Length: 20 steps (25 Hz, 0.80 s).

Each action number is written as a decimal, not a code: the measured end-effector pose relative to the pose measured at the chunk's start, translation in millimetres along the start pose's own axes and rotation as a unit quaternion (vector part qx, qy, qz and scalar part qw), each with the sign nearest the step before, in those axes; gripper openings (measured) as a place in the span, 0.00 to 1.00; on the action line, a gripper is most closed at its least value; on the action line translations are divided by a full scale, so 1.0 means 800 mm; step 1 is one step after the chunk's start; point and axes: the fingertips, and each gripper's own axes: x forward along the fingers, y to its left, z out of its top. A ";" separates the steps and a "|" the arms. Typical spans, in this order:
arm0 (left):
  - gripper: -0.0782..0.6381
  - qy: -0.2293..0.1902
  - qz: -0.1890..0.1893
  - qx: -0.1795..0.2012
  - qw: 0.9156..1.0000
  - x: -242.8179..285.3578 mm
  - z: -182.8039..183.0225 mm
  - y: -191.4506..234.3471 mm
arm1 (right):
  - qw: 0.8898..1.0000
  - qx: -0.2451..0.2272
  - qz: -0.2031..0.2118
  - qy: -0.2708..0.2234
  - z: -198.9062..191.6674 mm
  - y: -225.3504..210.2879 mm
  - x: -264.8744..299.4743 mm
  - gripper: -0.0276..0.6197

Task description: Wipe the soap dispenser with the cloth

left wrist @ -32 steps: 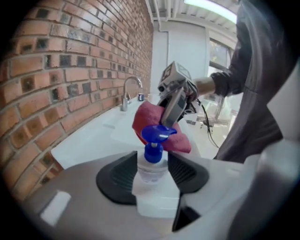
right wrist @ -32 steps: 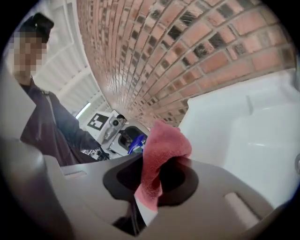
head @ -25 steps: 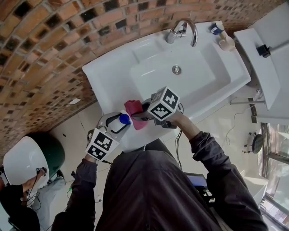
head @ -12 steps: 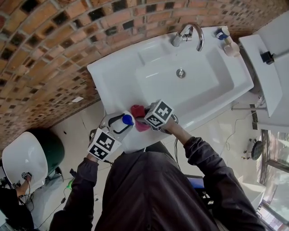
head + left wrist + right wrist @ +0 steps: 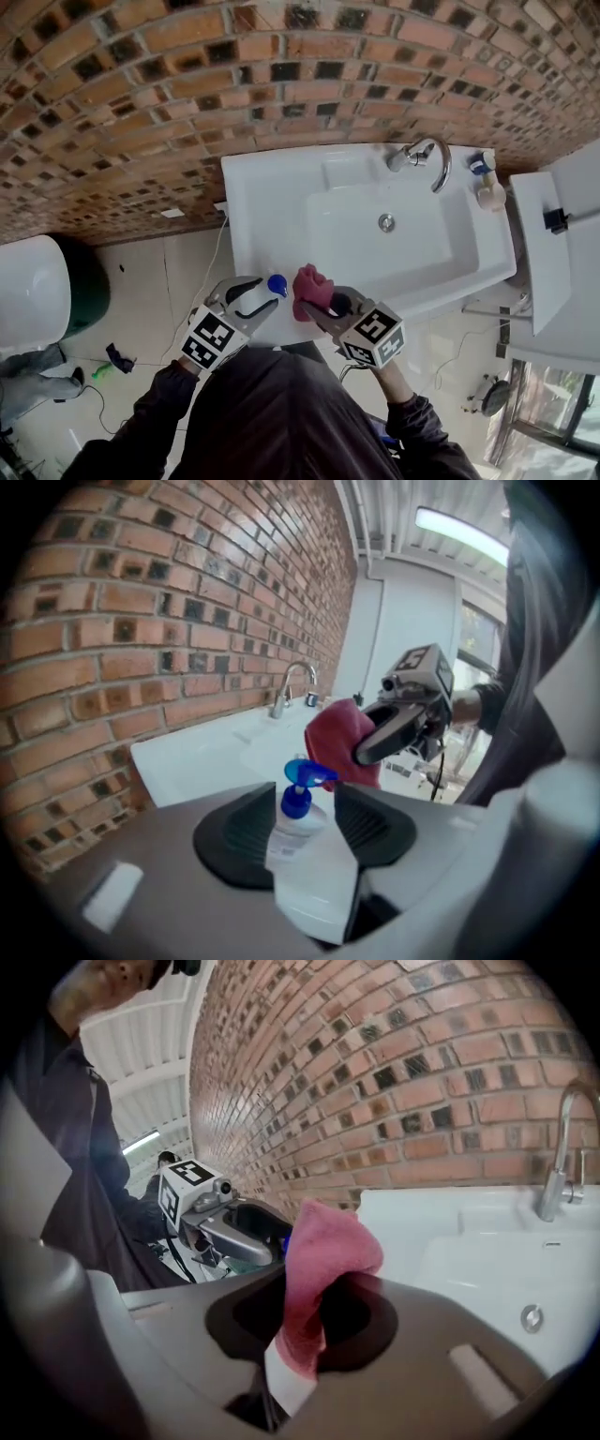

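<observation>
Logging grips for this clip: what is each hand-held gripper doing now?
Left hand-held gripper: shut on the soap dispenser, jaws just tightened.
Right hand-held gripper: shut on the pink cloth.

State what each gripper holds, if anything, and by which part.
Left gripper: soap dispenser, by its clear body below the blue pump, jaws just tightened. Right gripper: pink cloth, by its lower end.

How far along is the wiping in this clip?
Done: soap dispenser gripped in the left hand-held gripper, jaws just tightened slightly; cloth clamped in the right hand-held gripper. In hand: cloth held beside the blue pump over the sink edge, contact unclear. Left: wiping the bottle body.
</observation>
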 end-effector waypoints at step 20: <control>0.32 -0.036 -0.015 -0.021 0.999 -0.018 0.021 -0.034 | 0.999 -0.046 0.000 -0.014 0.027 0.049 -0.012 0.14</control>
